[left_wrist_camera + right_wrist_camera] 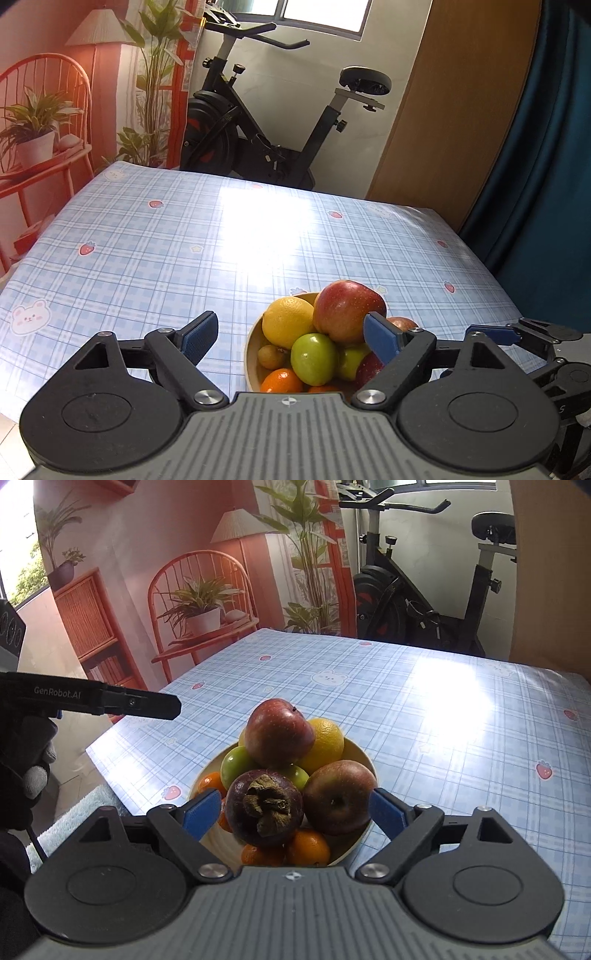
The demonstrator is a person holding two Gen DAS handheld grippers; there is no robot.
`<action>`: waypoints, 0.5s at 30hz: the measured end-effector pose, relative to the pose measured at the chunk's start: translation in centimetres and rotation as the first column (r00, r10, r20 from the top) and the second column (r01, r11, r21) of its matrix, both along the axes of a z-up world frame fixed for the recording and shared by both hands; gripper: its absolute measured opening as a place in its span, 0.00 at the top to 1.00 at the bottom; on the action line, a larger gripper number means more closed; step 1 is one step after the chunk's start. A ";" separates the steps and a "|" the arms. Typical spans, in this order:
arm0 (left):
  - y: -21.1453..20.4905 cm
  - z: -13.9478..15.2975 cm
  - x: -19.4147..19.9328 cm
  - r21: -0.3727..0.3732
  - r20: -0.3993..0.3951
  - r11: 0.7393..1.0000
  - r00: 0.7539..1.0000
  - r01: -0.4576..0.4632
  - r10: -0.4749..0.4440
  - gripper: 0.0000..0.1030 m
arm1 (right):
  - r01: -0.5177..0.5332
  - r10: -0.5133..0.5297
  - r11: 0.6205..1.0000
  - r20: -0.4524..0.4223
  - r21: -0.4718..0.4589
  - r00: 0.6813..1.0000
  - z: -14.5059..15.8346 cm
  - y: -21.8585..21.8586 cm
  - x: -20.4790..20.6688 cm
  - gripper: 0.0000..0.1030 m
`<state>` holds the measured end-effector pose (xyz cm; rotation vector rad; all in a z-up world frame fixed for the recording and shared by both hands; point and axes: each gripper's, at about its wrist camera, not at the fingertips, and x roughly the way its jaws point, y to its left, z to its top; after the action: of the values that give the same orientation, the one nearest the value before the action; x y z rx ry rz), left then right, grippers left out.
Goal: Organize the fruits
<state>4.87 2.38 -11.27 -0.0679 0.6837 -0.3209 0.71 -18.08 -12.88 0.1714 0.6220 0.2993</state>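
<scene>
The bowl (pixel 356 755) sits on the table near its front edge, heaped with fruit. A red apple (pixel 279 733) rides on top of the pile, with an orange-yellow citrus (pixel 327 744) tucked against it. At the front in the right wrist view are a dark purple mangosteen (pixel 264 808) and a second apple (pixel 338 797), touching each other, with green fruits (pixel 238 764) behind and small oranges (pixel 308 847) beneath.

The right gripper (pixel 295 812) hangs just before the bowl, its blue pads spread wide to either side of the mangosteen and apple, pressing on neither. The left gripper (pixel 291 338) is likewise spread apart at the bowl's other side, holding nothing; one pad shows in front of the top apple.

The blue checked tablecloth (pixel 147 240) carries strawberry and bear prints. An exercise bike (pixel 258 129) stands beyond the table.
</scene>
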 end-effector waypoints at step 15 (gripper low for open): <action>-2.5 4.5 -2.1 0.072 0.230 0.996 0.972 -0.057 0.039 0.09 | 0.281 -0.237 0.947 0.252 -0.157 0.938 4.8 0.9 -4.1 0.00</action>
<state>2.78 -0.09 -6.79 0.0268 0.4643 -0.2508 -3.39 -17.22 -8.05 0.0321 0.3879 0.0005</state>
